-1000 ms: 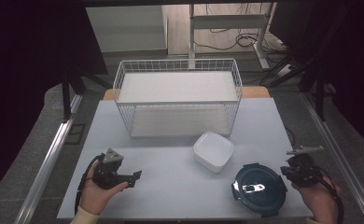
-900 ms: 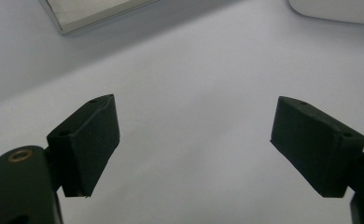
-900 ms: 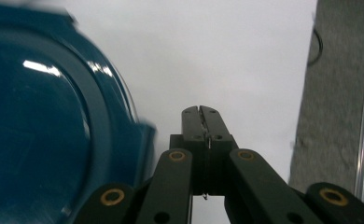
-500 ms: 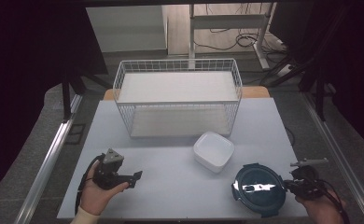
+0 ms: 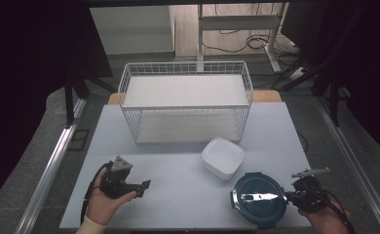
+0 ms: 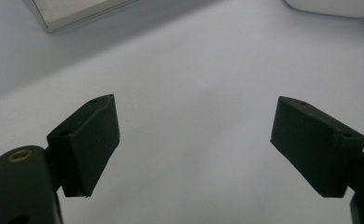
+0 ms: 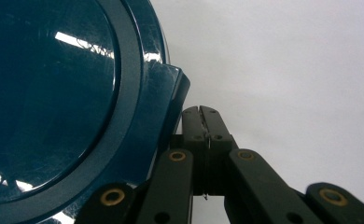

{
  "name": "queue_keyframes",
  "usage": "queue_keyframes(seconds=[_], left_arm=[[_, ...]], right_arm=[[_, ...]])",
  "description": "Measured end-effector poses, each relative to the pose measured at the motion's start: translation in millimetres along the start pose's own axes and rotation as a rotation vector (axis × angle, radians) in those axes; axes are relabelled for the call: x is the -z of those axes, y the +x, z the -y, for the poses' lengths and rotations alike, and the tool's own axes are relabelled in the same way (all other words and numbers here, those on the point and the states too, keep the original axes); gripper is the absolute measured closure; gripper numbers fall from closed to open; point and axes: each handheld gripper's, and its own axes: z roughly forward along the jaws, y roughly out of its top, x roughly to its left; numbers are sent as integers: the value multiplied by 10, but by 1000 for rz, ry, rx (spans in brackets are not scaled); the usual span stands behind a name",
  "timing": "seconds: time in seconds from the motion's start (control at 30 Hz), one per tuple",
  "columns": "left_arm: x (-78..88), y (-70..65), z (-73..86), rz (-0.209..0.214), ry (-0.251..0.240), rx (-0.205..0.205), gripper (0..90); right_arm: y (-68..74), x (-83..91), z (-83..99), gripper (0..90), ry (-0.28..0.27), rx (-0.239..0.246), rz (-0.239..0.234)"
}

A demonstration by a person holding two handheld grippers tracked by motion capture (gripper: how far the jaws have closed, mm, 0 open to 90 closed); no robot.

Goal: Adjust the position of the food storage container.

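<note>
- Pale tabletop (image 5: 178, 195) carries a dark blue lid (image 5: 259, 199) at its near right.
- My right gripper (image 7: 202, 111), jaws together, sits beside its latch tab (image 7: 164, 100); I should nudge gently.
- My left gripper (image 6: 194, 140) rests apart, empty.

Gloss on the lid, matt nearly everywhere else.

Your right gripper (image 7: 202, 112) has matt black jaws with brass-coloured rivets, beside the dark teal lid (image 5: 259, 199), which looks like smooth, glossy plastic throwing bright reflections. Your left gripper (image 6: 194, 140) has dull, slightly grainy black pads (image 6: 89, 140). The table (image 5: 178, 180) is a smooth, matt pale surface. The white container (image 5: 222, 157) looks like smooth plastic with a soft sheen, and the basket (image 5: 185, 102) is white-coated wire.
</note>
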Motion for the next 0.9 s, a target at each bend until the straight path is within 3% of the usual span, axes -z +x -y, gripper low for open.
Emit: queue_keyframes(seconds=[0.37, 0.7, 0.9], left_arm=[[-17, -2, 1, 5, 4, 0, 152], [-42, -18, 5, 8, 10, -5, 152], [-42, -15, 7, 10, 10, -5, 152]], right_arm=[[73, -43, -24, 897, -30, 45, -42], [173, -166, -49, 896, -6, 125, -54], [138, -164, -87, 896, -36, 106, -76]])
